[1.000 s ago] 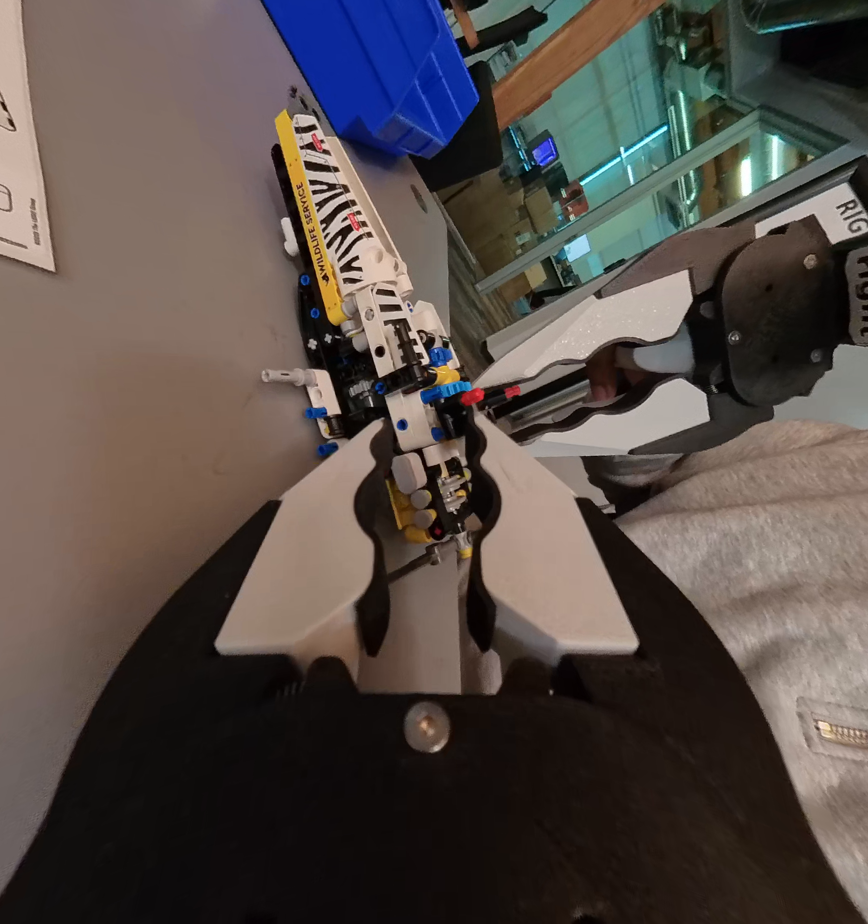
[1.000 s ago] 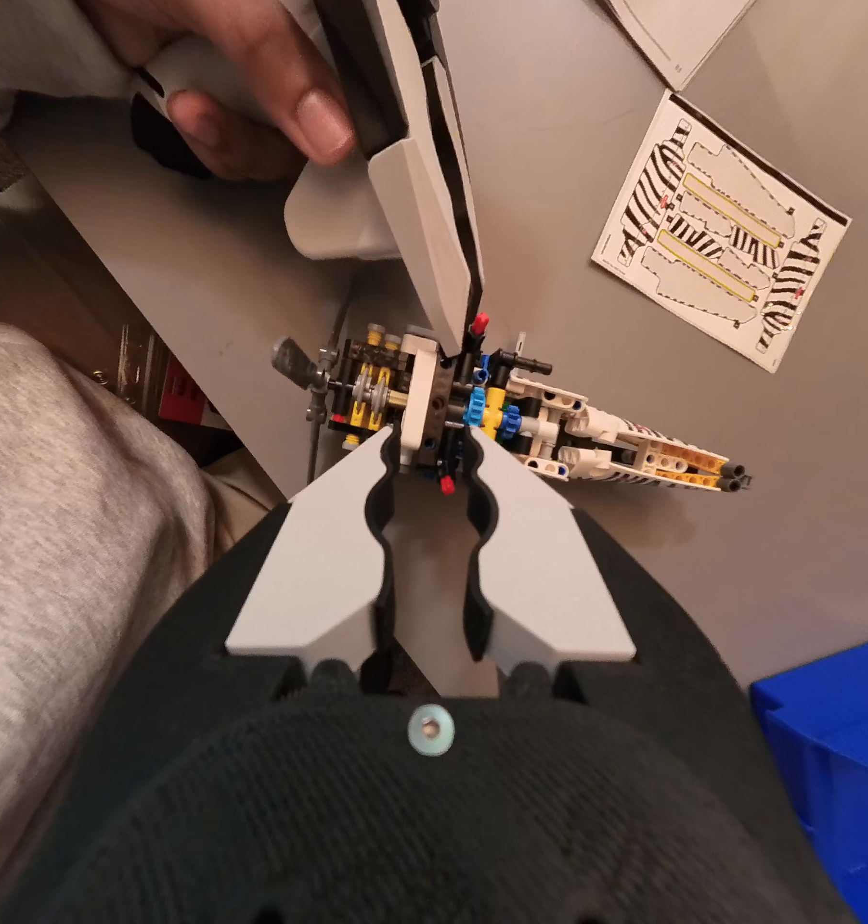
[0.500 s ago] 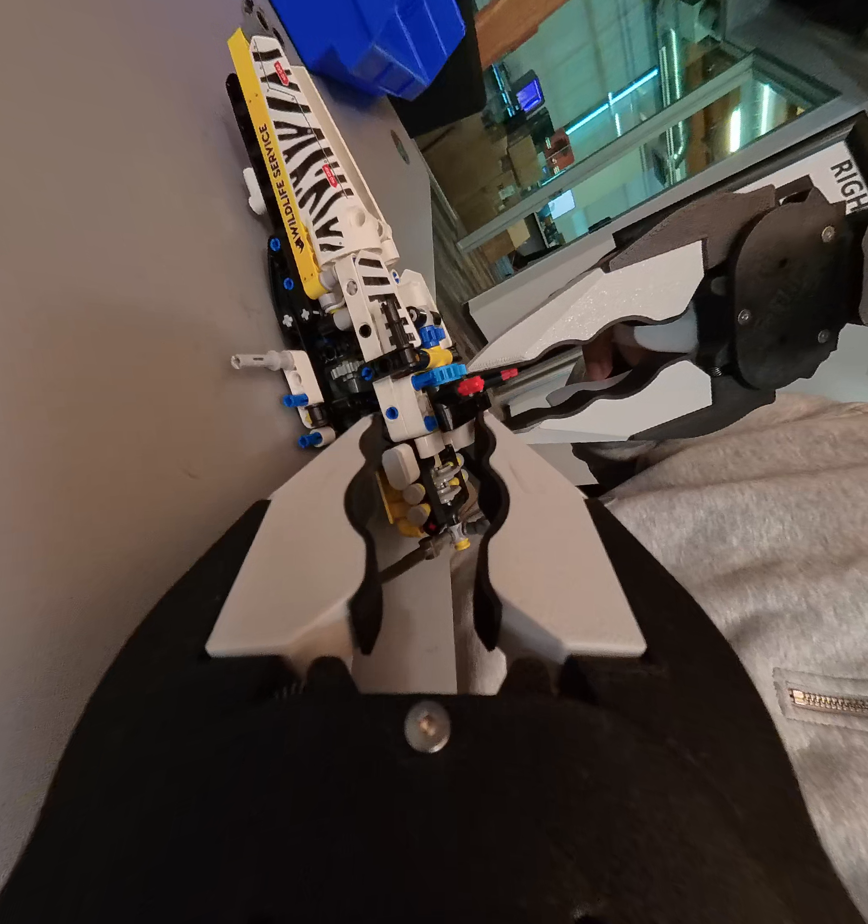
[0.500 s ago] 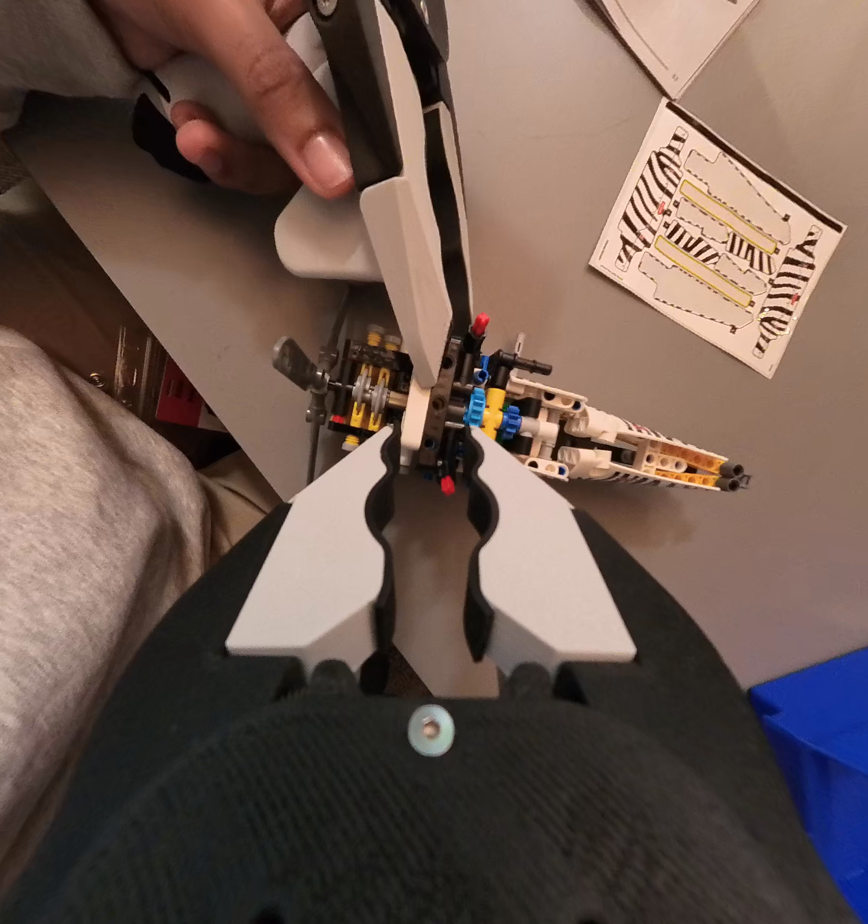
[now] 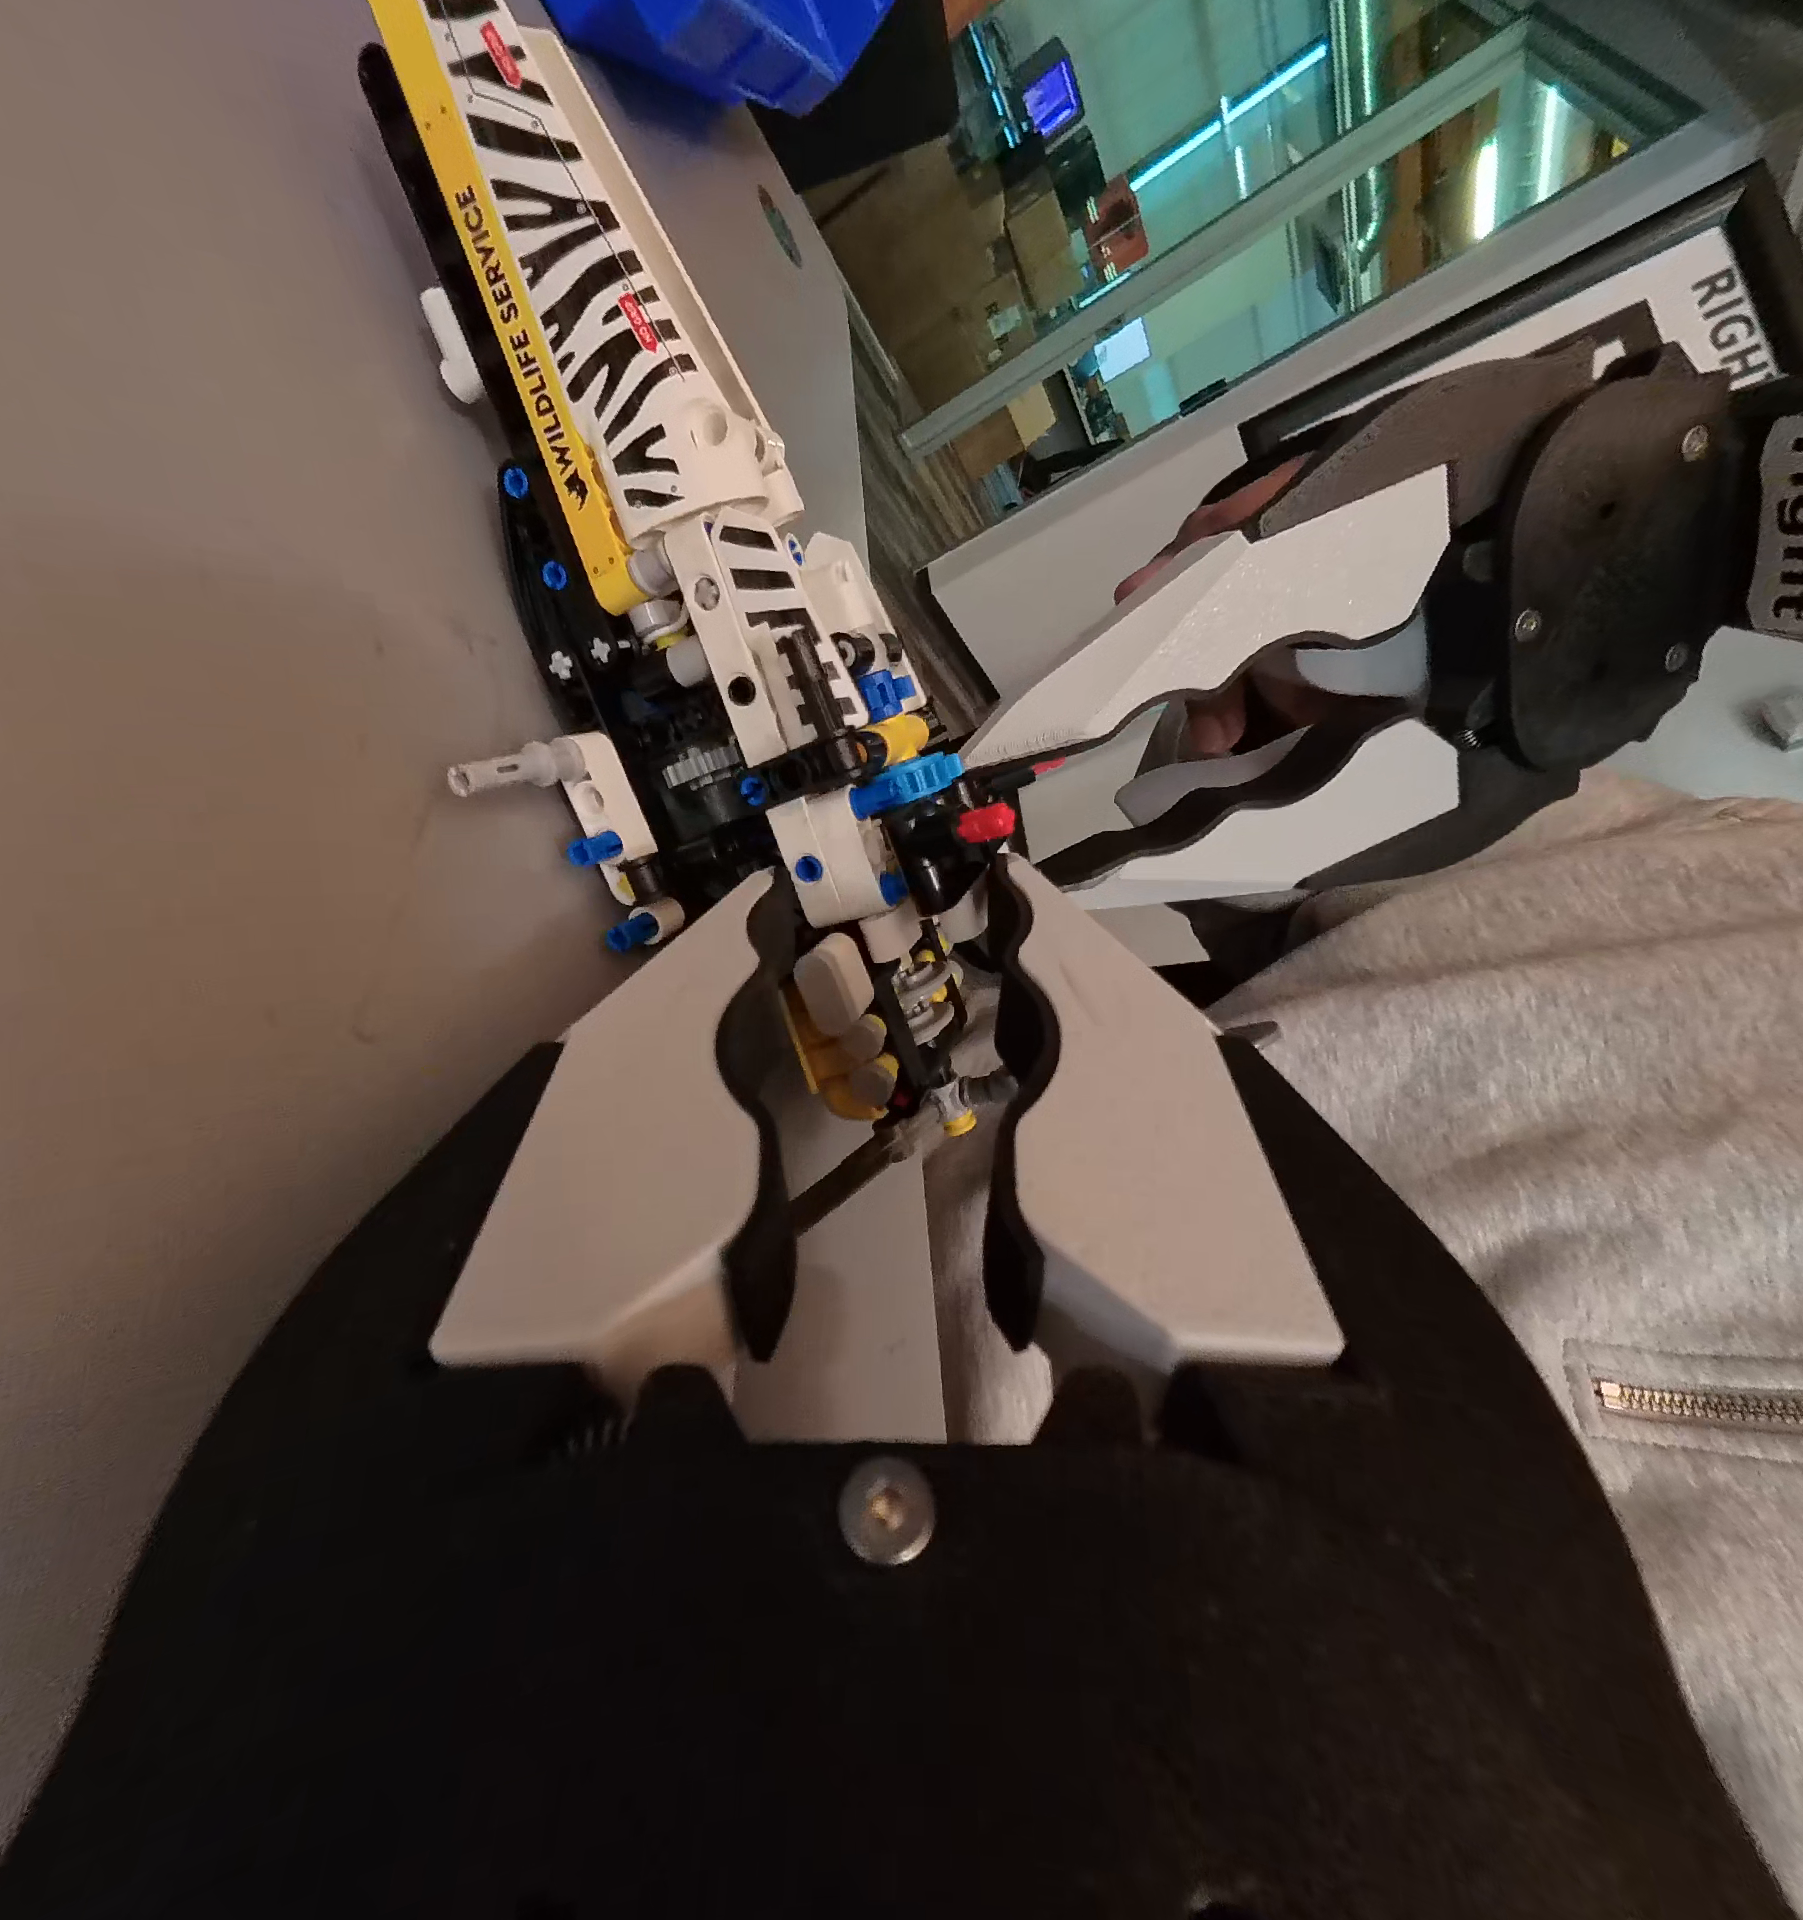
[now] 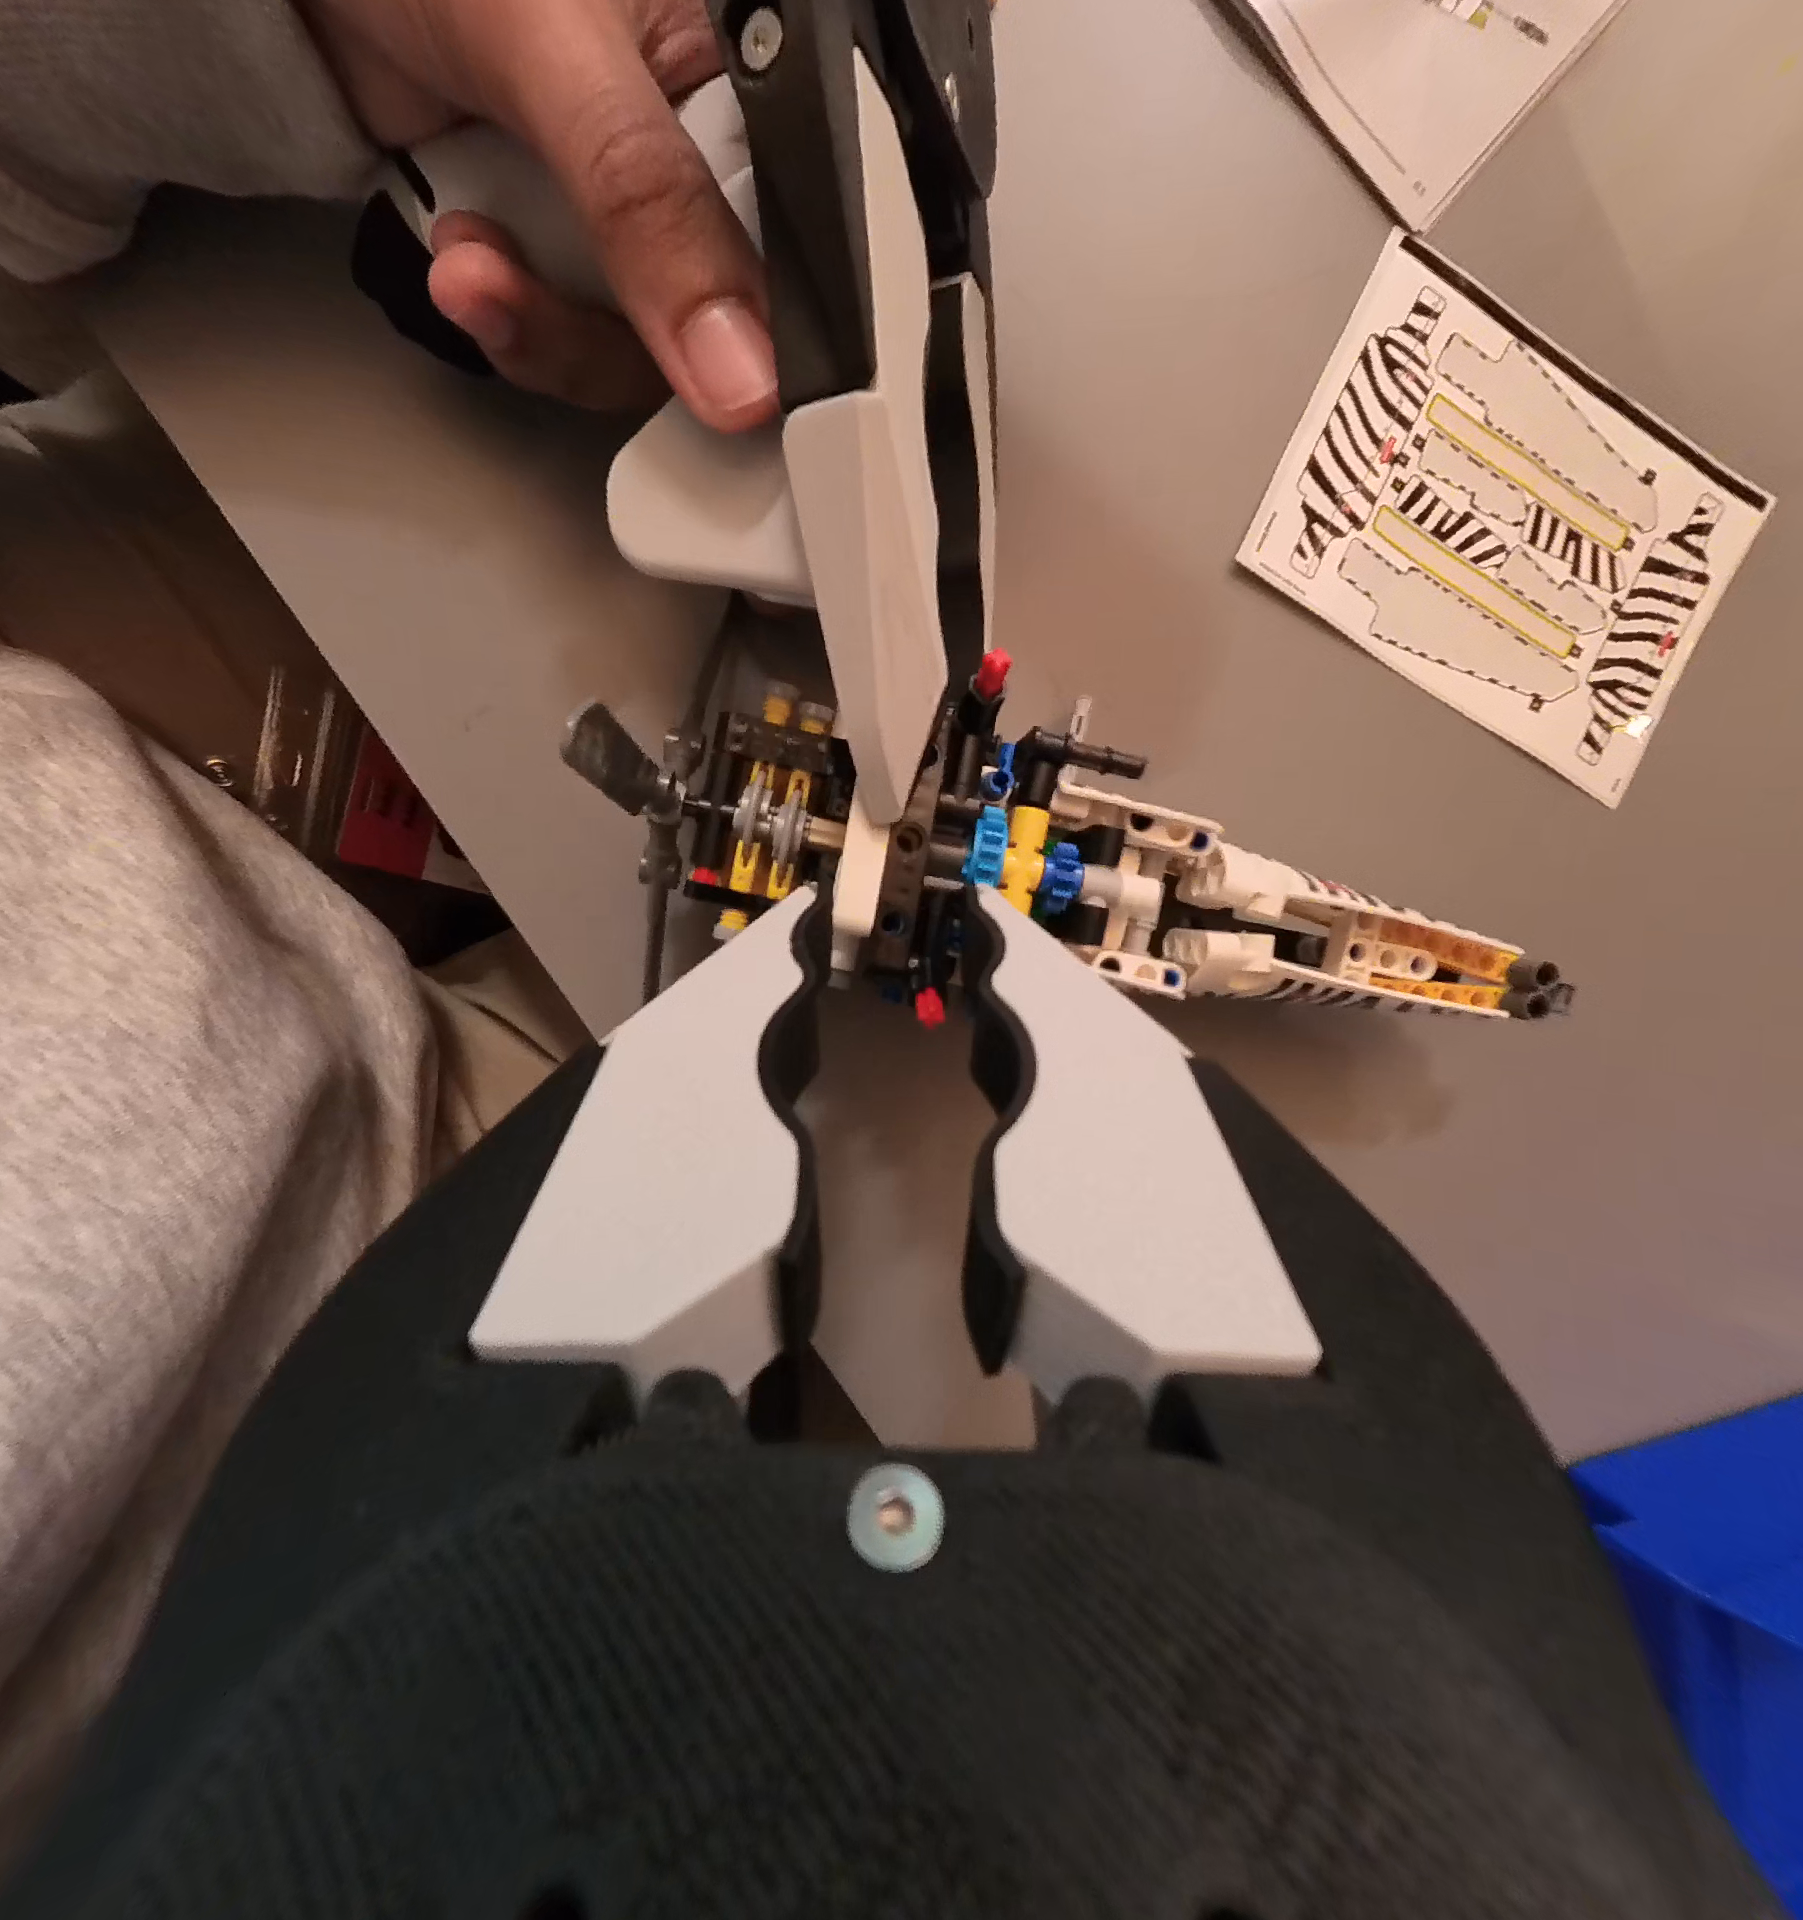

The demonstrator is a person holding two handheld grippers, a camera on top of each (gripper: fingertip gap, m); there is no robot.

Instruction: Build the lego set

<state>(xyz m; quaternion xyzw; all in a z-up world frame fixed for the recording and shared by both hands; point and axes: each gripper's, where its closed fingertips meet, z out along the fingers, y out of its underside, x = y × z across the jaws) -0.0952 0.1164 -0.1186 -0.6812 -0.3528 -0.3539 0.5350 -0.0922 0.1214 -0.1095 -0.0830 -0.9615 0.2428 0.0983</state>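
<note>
The lego model (image 5: 606, 343) is a long white, yellow and black build with zebra-striped panels, lying at the grey table's edge. My left gripper (image 5: 886, 894) is shut on its rear end, where grey and yellow parts sit between the fingers. My right gripper (image 6: 892, 914) is shut on the model (image 6: 1240, 904) at its white and black middle section, beside a blue gear. In the right wrist view the left gripper (image 6: 897, 769) comes down from above onto the same section, held by a hand. In the left wrist view the right gripper (image 5: 1011, 800) comes in from the right by the red pins.
A zebra sticker sheet (image 6: 1499, 540) and an instruction booklet (image 6: 1416, 83) lie on the table (image 6: 1396, 1195) beyond the model. A blue bin (image 6: 1728, 1621) stands at the lower right, also in the left wrist view (image 5: 731, 42). The person's grey sweater (image 5: 1551, 1143) is close by. Only a small space, under 4 cm, lies between the two pairs of fingers.
Both grippers keep their hold. In the left wrist view the model has shifted up and left, with the bin almost out of frame. In the right wrist view the left gripper has slid lower over the model.
</note>
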